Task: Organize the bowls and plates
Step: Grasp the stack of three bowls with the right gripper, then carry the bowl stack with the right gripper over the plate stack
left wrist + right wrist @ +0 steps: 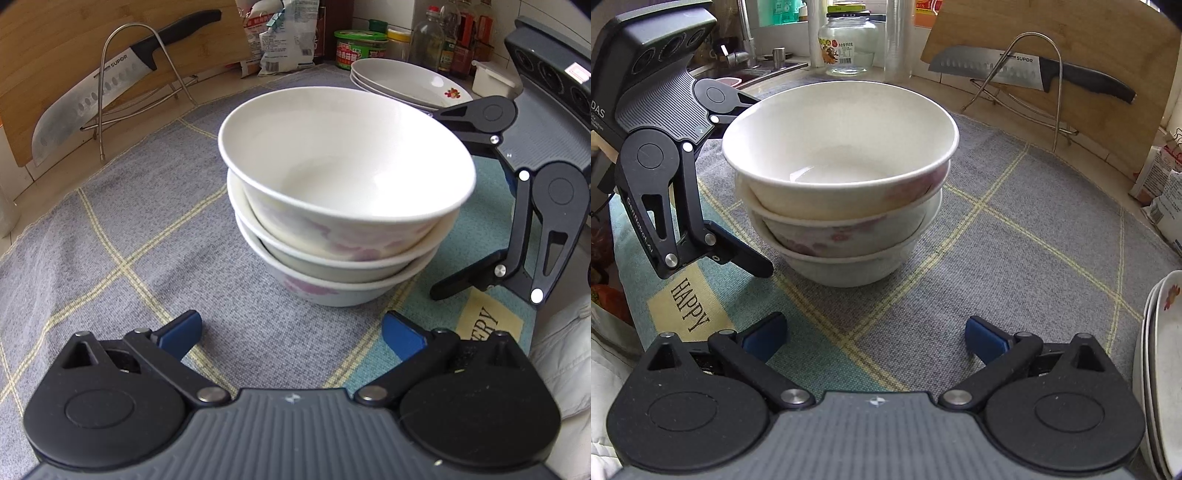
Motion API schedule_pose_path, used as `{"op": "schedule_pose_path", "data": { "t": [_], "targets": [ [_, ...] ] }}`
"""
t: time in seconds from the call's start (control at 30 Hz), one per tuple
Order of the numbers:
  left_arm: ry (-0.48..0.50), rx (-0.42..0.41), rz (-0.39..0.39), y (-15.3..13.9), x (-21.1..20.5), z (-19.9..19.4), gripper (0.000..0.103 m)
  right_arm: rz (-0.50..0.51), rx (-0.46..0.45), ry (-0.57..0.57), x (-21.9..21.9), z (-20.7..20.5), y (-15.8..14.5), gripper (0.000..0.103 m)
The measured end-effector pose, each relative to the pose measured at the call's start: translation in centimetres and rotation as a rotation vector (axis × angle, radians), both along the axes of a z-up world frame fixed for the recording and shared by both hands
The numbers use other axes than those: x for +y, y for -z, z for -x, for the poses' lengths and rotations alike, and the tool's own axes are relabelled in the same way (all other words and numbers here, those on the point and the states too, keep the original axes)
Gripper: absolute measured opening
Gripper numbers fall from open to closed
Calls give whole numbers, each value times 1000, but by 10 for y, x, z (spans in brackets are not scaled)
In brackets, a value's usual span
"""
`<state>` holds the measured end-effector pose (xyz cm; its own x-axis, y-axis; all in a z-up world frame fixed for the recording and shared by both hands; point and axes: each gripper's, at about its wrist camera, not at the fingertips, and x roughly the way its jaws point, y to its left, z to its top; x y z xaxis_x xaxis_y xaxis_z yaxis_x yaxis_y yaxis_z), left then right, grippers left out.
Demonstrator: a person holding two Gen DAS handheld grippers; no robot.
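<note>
Three white bowls with pink flower prints stand nested in a stack [343,206] on the grey checked cloth [147,236]; the stack also shows in the right wrist view [842,184]. A stack of white plates [406,83] sits behind it, and at the right edge of the right wrist view [1163,354]. My left gripper [291,332] is open and empty, in front of the bowls. My right gripper [875,334] is open and empty, facing the bowls from the other side. Each gripper shows in the other's view, the right [443,199] and the left [757,181], with the jaws spread beside the stack.
A wooden cutting board [48,55] leans at the back with a knife [110,85] on a wire rack [140,77]. Jars, bottles and food bags [284,37] line the back. A glass jar [847,44] and a sink tap [742,48] stand by the window.
</note>
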<state>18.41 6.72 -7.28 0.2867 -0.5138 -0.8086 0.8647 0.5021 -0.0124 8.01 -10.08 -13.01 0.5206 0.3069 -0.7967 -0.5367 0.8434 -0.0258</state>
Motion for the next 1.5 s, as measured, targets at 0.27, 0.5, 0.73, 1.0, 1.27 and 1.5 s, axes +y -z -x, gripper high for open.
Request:
{"op": "schedule_pose_path", "data": {
  "t": [0.27, 0.5, 0.73, 1.0, 1.27, 1.5],
  "targets": [
    [35, -19, 37, 2, -1, -5, 103, -2, -3, 37, 3, -2, -1, 103],
    [58, -35, 68, 4, 3, -7, 103, 11, 17, 70, 6, -10, -1, 103],
    [194, -10, 57, -1, 4, -13, 101, 32, 46, 76, 10, -16, -3, 103],
    [371, 40, 104, -4, -1, -28, 98, 76, 57, -70, 20, -31, -7, 103],
    [435, 64, 93, -6, -5, -36, 90, 76, 44, -199, 32, -47, -17, 103],
    [458, 63, 85, -9, -10, -38, 85, 94, 58, -253, 35, -56, -15, 96]
  ]
}}
